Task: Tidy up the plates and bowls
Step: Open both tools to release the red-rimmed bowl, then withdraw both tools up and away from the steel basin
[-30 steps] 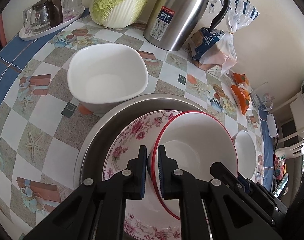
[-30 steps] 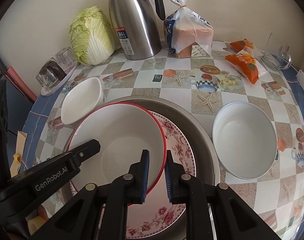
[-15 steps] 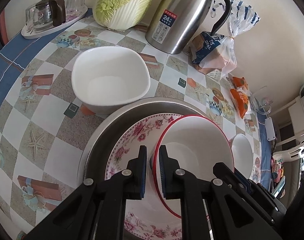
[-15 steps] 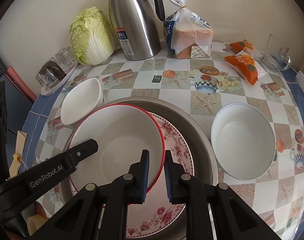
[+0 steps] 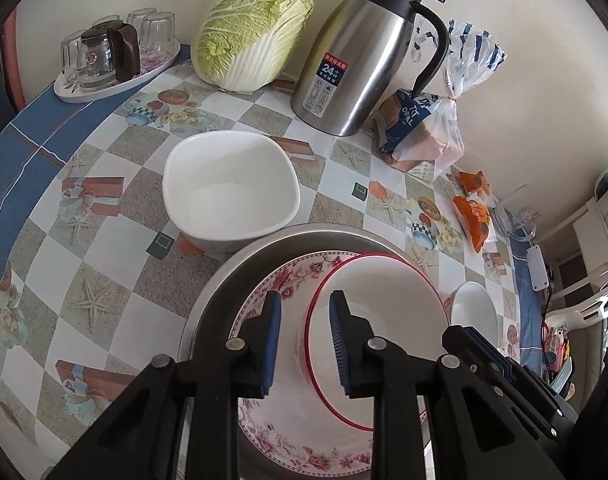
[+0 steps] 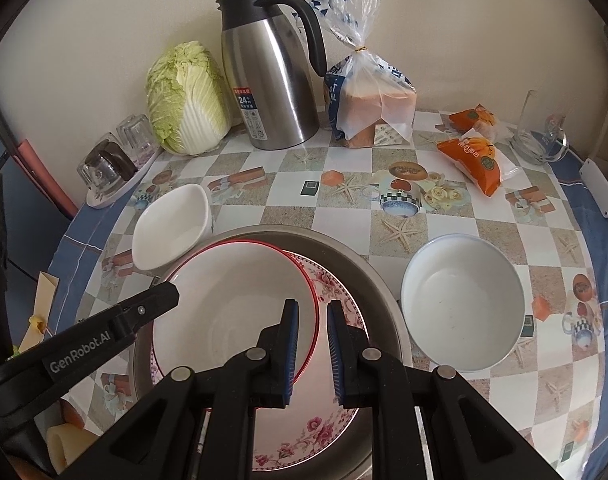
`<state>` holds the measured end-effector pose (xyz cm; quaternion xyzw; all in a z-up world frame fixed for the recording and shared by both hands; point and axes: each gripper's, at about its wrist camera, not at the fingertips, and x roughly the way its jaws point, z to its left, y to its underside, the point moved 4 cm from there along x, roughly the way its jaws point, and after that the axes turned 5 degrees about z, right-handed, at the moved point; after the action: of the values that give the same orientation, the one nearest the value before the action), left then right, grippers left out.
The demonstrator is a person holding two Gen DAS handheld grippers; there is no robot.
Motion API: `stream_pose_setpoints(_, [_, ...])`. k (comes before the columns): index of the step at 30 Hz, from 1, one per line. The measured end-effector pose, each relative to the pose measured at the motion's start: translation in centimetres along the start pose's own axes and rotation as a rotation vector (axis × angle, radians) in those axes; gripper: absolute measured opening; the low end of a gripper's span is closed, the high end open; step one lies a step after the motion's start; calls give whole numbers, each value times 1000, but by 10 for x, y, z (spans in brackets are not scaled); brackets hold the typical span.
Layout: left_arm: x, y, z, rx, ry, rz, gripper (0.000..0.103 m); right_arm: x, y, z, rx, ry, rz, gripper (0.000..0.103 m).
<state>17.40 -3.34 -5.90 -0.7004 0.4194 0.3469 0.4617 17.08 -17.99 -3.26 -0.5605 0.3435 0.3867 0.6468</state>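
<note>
A red-rimmed white bowl (image 5: 380,312) (image 6: 239,304) rests on a floral plate (image 5: 291,432) (image 6: 304,436) inside a steel basin (image 5: 219,304) (image 6: 368,280). My left gripper (image 5: 304,344) is open, its jaws straddling the bowl's left rim without pinching it. My right gripper (image 6: 312,348) has its jaws a little apart astride the bowl's right rim. A square white bowl (image 5: 229,188) (image 6: 171,224) stands just left of the basin. A round white bowl (image 6: 462,308) (image 5: 474,312) stands to its right.
At the back stand a napa cabbage (image 6: 185,100), a steel thermos jug (image 6: 271,84), a bagged bread loaf (image 6: 368,96), orange snack packets (image 6: 472,156) and a tray of glasses (image 5: 115,60). A glass mug (image 6: 540,140) is far right.
My left gripper has opened and let go of the red-rimmed bowl's rim. My right gripper's jaws have parted slightly. The bowl has settled onto the floral plate.
</note>
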Motion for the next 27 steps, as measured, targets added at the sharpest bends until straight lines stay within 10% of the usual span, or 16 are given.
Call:
stream_pose_setpoints(13, [-9, -6, 16, -41, -76, -50, 75, 1, -2, -11, 28, 26, -1, 74])
stream_pose_setpoints(27, [-10, -10, 36, -115, -102, -68, 83, 2, -3, -15, 32, 32, -17, 102])
